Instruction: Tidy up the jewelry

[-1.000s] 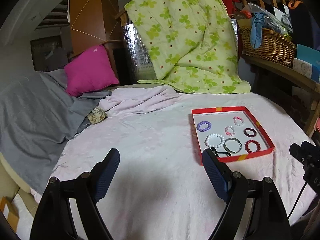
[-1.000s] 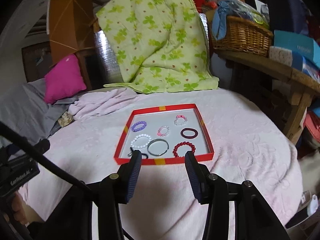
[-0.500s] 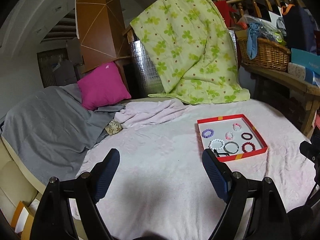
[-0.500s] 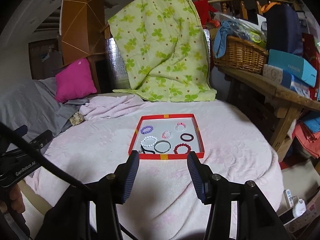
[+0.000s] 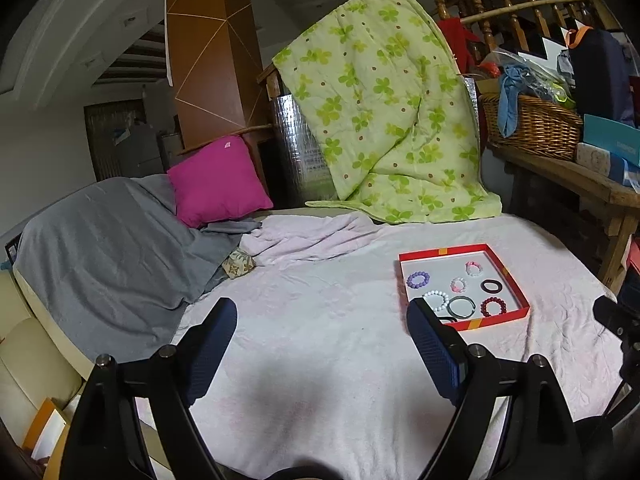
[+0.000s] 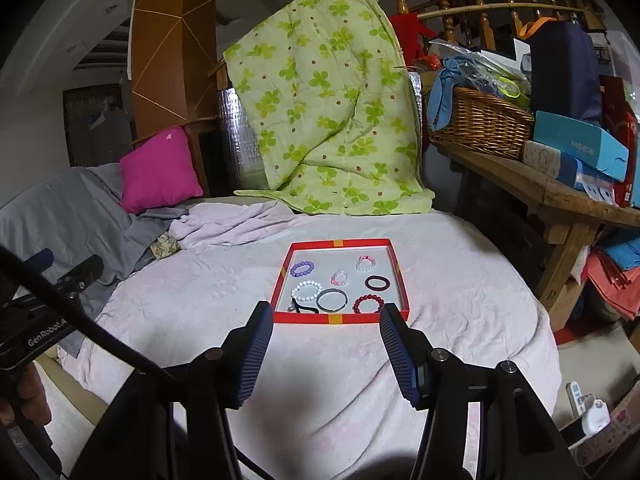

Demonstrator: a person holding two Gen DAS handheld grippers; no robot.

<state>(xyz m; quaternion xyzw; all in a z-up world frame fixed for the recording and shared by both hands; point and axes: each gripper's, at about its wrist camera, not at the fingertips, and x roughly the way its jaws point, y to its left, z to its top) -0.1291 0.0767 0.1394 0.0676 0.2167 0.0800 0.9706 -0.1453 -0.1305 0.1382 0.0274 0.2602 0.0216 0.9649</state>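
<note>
A red-rimmed tray (image 6: 341, 319) with a white floor lies on the pink bedspread (image 6: 200, 292). In it are several bracelets: a purple bead one (image 6: 302, 268), a white bead one (image 6: 306, 291), a dark red bead one (image 6: 368, 304), a grey-green bangle (image 6: 331, 299), a dark ring (image 6: 378, 282) and a black item (image 6: 302, 309) at the near left corner. The tray also shows in the left wrist view (image 5: 496, 318). My right gripper (image 6: 326, 320) is open and empty, just short of the tray's near rim. My left gripper (image 5: 322, 314) is open and empty, left of the tray.
A green flowered quilt (image 6: 328, 112) hangs behind the bed. A magenta pillow (image 5: 218, 180) and grey sheet (image 5: 104, 248) lie at the left. A wooden bench (image 6: 560, 196) with a wicker basket (image 6: 480, 120) and boxes stands at the right. The bed edge drops to the floor at right.
Both grippers have pulled back and up from the tray, which now looks smaller and farther. Both stay open and empty.
</note>
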